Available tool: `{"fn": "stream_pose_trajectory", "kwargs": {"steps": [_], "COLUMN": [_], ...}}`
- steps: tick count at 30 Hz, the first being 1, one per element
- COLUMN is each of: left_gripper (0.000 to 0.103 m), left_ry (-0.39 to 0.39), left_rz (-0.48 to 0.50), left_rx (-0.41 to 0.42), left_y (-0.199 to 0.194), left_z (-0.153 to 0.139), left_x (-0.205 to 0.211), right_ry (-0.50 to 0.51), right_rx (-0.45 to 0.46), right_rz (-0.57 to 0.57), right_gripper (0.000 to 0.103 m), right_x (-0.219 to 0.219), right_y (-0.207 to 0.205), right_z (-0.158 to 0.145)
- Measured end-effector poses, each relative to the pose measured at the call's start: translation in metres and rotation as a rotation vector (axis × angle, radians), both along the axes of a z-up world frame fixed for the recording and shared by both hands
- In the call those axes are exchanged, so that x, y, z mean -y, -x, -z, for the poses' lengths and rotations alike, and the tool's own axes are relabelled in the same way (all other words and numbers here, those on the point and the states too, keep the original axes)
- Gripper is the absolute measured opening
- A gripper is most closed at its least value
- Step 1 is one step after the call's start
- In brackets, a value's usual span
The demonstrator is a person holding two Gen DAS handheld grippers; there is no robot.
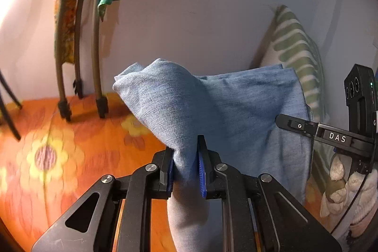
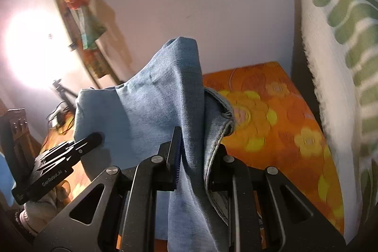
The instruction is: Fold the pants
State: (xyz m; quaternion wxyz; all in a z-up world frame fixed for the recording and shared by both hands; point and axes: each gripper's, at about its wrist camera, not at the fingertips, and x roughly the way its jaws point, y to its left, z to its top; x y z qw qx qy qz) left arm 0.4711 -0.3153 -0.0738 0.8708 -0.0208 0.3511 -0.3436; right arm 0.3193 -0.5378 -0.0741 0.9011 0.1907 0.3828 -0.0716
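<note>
Both nipped on bunched denim, left tongs [image 1: 185, 165] and right tongs [image 2: 192, 157] nearly closed with the pants [image 1: 231, 108] lifted and stretched between them above the bed [image 1: 70, 152]; likely slipping from so thin a pinch, or sagging unevenly and spoiling the fold.

Matt, soft blue denim pants [image 1: 236, 105]
</note>
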Motion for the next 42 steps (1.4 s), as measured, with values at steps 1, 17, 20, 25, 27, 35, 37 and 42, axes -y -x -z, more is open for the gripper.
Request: {"fn": "stream_pose_trajectory", "kwargs": {"steps": [1, 17, 20, 25, 27, 35, 37, 42], "left_gripper": [0.015, 0.015, 0.020, 0.028, 0.030, 0.030, 0.030, 0.044], "left_ry": [-0.003, -0.103, -0.138, -0.146, -0.144, -0.139, -0.135, -0.111], "left_rz": [-0.006, -0.049, -0.064, -0.076, -0.077, -0.065, -0.065, -0.068], "left_rx": [0.005, 0.030, 0.045, 0.074, 0.085, 0.080, 0.070, 0.053], "left_y": [-0.011, -0.104, -0.101, -0.086, -0.075, -0.044, -0.036, -0.010], "left_z": [0.002, 0.050, 0.051, 0.037, 0.029, -0.003, -0.008, -0.017], "left_x": [0.004, 0.048, 0.051, 0.042, 0.035, 0.019, 0.015, -0.003], "right_ry": [0.002, 0.051, 0.099, 0.147, 0.150, 0.155, 0.157, 0.141], "right_rx": [-0.003, -0.085, -0.113, -0.105, -0.096, -0.076, -0.073, -0.051], "right_rz": [-0.002, -0.006, 0.009, 0.048, 0.047, 0.036, 0.038, 0.044], "right_gripper": [0.018, 0.017, 0.026, 0.043, 0.043, 0.044, 0.044, 0.052], "right_x": [0.005, 0.055, 0.059, 0.059, 0.056, 0.038, 0.030, 0.012], "right_y": [-0.012, -0.138, -0.140, -0.128, -0.119, -0.084, -0.071, -0.033], "right_z": [0.003, 0.068, 0.076, 0.067, 0.060, 0.023, 0.013, -0.007]}}
